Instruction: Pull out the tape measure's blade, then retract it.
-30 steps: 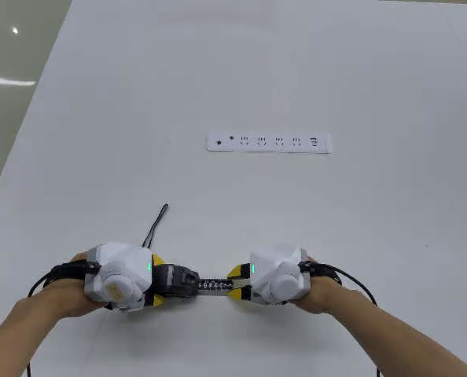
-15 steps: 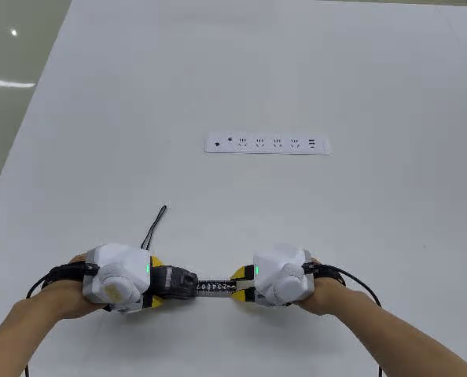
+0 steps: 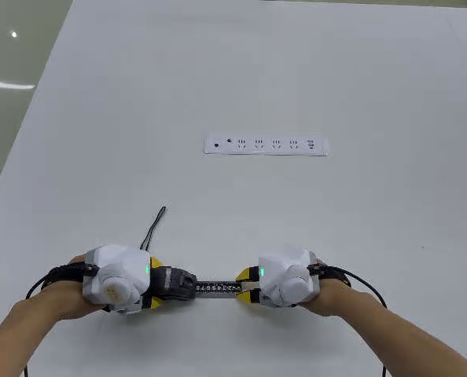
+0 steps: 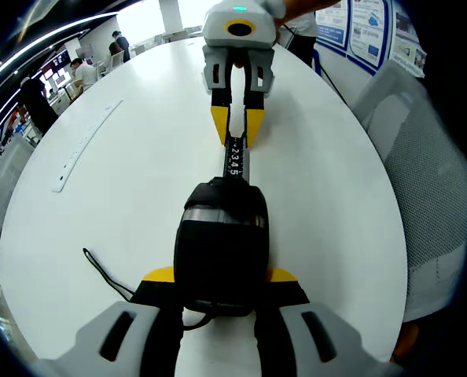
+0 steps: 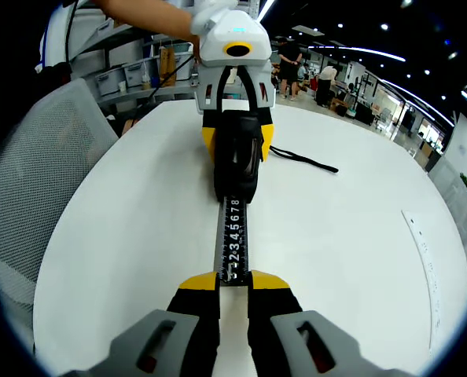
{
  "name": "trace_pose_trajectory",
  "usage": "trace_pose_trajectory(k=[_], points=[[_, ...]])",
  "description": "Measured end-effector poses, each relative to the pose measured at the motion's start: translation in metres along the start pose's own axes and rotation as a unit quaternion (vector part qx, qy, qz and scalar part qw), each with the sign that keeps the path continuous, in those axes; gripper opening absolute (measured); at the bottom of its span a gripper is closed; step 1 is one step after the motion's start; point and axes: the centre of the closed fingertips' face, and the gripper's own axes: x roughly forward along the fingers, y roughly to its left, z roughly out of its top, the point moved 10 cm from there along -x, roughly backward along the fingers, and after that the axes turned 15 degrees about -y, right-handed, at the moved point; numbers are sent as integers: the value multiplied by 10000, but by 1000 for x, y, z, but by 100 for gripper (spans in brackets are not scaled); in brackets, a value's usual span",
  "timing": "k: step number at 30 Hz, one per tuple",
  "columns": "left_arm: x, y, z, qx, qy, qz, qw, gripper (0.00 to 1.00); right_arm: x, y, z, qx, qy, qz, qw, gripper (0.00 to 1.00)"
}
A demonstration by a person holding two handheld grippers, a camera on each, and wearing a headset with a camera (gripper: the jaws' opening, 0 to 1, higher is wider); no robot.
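A black tape measure lies low over the white table near its front edge, and my left gripper is shut on its case. Its blade with black numbers runs rightward out of the case to my right gripper, which is shut on the blade's end. In the right gripper view the blade stretches from my yellow-tipped jaws to the case. The left gripper view has the blade leading off to the other gripper. A black wrist strap trails from the case.
A white power strip lies flat at the table's middle, well beyond both grippers. The table's left edge drops to a grey floor. A mesh chair stands beside the table, and people stand far off in the room.
My right gripper has moved to the right with the blade's end, and more of the blade is out of the case. The left gripper has stayed put.
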Motion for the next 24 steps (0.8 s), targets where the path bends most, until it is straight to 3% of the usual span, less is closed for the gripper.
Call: trace_pose_trajectory(k=[24], points=[[-2,-2,10,15,27,-3,10000,29,-10,2,-3,-36,28,-7,10000,11]])
